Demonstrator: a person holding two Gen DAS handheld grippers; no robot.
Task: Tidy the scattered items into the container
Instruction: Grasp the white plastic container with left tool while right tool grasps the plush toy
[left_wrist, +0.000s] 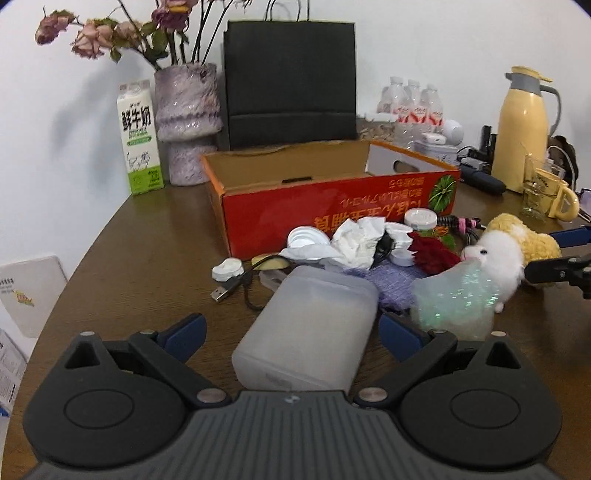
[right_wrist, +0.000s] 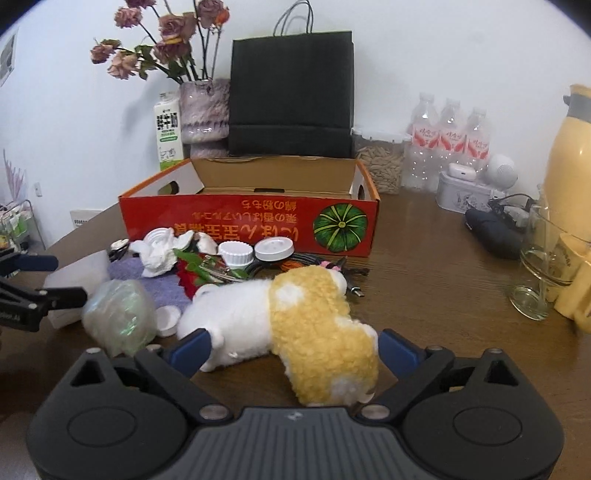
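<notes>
Low centre of the left wrist view, left gripper (left_wrist: 291, 332) has its jaws spread wide around a frosted plastic box (left_wrist: 306, 328); left pad clearly apart from it, right pad right at its edge, contact not certain. No squeeze yet. Low centre of the right wrist view, right gripper (right_wrist: 293, 349) is likewise wide, straddling the plush toy (right_wrist: 291, 321), white front and yellow fleecy back, pads at its flanks, fur not visibly compressed.

Container = red cardboard box (left_wrist: 332, 206), mid-frame, open top, interior looks empty as far as visible. Scattered pile sits just in front of its near wall: crumpled tissue (left_wrist: 356, 240), white caps (left_wrist: 306, 236), USB cable (left_wrist: 231, 290), iridescent wrapped lump (left_wrist: 454, 299), purple cloth (left_wrist: 391, 282), red artificial flower (left_wrist: 432, 254).

Judged step: closing on the first two items, one per hand.

Doing it well:
- Frosted box: centre it between the pads before closing. It looks smooth and rigid, so an off-centre pinch could make it slip or twist.
- Plush toy: soft, will squash. Grip at the body's middle, not loose fleece.
- Lift each clear of the pile so the cable and cloth don't drag along.
- Clear the near wall of the red box, then release low inside.
- Keep the two hands apart over the box, which is close behind both items.
</notes>
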